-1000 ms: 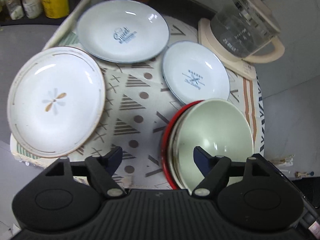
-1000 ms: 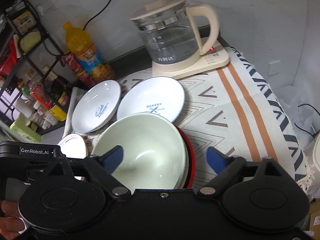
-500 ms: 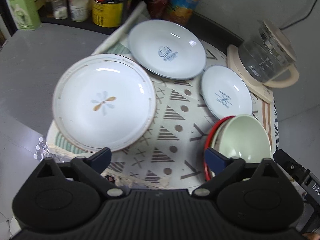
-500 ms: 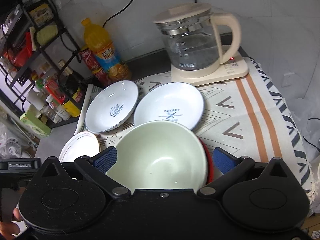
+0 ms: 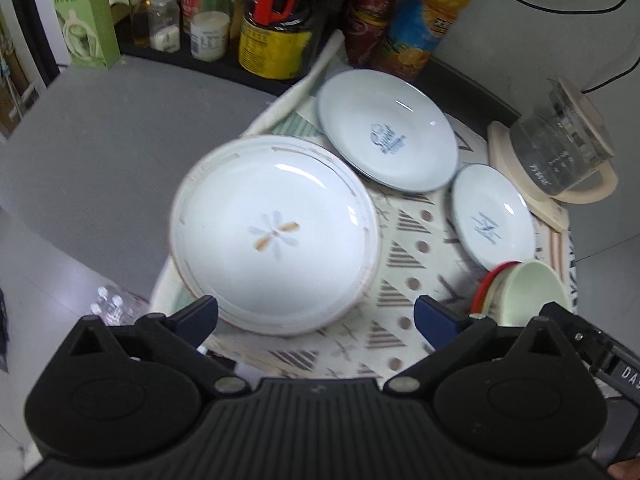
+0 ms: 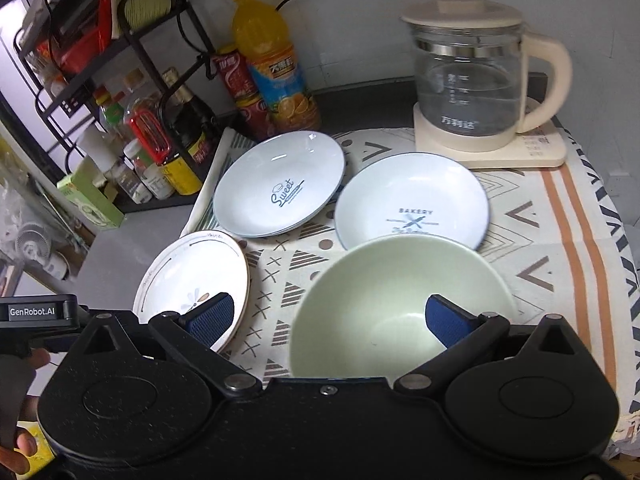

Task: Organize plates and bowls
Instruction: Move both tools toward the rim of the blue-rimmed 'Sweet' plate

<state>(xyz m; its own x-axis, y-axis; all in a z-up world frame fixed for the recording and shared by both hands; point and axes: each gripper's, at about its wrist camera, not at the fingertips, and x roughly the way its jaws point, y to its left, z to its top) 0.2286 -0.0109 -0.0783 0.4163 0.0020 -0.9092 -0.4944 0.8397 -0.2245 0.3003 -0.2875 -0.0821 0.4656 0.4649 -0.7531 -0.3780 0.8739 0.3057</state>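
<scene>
On my table's patterned cloth (image 6: pixel 532 240), the flower plate (image 5: pixel 272 236) sits at the left edge, the green bowl (image 6: pixel 396 304) near the front. My left tongs (image 5: pixel 316 314) and right tongs (image 6: pixel 328 318) gape wide, empty.
</scene>
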